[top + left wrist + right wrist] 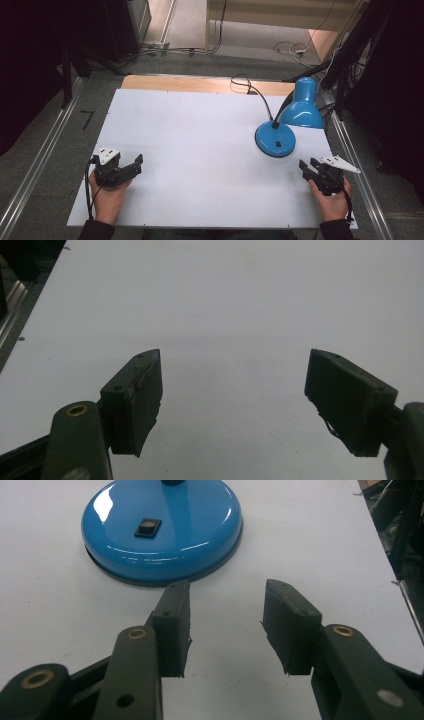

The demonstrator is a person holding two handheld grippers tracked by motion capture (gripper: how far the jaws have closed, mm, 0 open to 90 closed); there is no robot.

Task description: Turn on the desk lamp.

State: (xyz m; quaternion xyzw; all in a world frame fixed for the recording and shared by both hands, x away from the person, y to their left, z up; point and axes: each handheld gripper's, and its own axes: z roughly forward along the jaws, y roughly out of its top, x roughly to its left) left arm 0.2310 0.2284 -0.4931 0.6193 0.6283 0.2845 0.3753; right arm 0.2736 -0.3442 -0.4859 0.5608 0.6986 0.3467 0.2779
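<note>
The blue desk lamp [285, 125] is standing just ahead of the right tool [227, 625], whose jaws are gaping empty. Its glossy base [165, 530] is probably weighty and slippery; the thin neck [267, 107] is likely offering better purchase. The left tool [232, 400], equally open, is hovering over bare white counter [190, 140], with cables trailing on the floor beyond.

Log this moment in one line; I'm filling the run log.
left claw: open, empty | right claw: open, near lamp base | blue lamp: upright, untouched
</note>
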